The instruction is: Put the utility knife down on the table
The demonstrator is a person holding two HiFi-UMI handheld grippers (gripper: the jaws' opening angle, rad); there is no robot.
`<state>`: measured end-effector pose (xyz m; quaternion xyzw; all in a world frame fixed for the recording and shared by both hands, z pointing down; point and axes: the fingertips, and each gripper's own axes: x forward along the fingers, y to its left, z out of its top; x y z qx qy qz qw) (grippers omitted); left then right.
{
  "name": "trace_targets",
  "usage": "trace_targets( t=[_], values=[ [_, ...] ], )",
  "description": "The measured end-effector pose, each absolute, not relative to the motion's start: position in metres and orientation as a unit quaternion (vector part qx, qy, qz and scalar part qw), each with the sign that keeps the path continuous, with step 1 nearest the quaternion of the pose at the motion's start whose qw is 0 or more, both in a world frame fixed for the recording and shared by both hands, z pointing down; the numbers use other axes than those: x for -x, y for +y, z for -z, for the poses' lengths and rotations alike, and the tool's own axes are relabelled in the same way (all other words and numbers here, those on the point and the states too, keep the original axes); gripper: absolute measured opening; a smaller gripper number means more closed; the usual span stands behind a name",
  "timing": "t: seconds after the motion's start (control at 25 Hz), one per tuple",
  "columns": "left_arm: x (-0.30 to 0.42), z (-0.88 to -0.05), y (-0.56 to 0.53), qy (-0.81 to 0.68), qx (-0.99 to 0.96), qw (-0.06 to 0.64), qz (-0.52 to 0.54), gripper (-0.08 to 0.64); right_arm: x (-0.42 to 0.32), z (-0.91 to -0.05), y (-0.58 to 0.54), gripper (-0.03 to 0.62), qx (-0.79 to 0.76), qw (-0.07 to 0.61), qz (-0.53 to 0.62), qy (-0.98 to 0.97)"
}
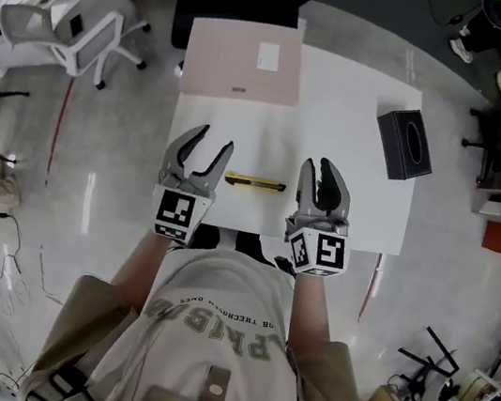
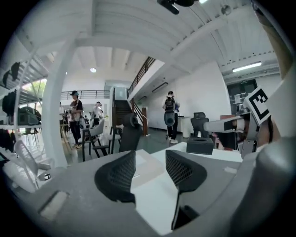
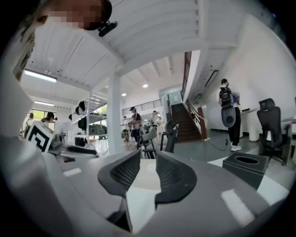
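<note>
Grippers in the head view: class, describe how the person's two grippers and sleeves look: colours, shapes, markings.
Both the left gripper and the right gripper are grey, with two curved, tapering jaws each. Their pads are dark with a mesh texture. Each carries a cube with black-and-white square markers. The person wears a beige short-sleeved T-shirt with printed letters.
</note>
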<state>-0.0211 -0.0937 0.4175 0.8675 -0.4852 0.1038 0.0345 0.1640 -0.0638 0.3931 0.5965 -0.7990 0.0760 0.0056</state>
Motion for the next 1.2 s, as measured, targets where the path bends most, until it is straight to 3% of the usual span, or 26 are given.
trace_targets(
  t=[0.24,0.32,0.88,1.2],
  values=[
    [0.033,-0.375,-0.086,-0.514,-0.856,-0.009,-0.044,0.197,-0.182,-0.367,-0.05,0.106,-0.635,-0.019,-0.047,-0.771],
    [0.035,-0.368,-0.084,-0.52,-0.853,-0.011,-0.031,0.176,-0.183,-0.361,-0.046,0.063,-0.64,-0.013,-0.03,-0.768],
    [0.035,-0.331,-0.074,-0.535,-0.844,-0.045,0.011,0.015,-0.174,-0.343,-0.037,0.002,-0.653,0.011,0.023,-0.757],
    [0.043,-0.329,-0.074,-0.54,-0.84,-0.051,0.017,0.011,-0.174,-0.338,-0.033,0.002,-0.656,0.013,0.038,-0.753]
  ],
)
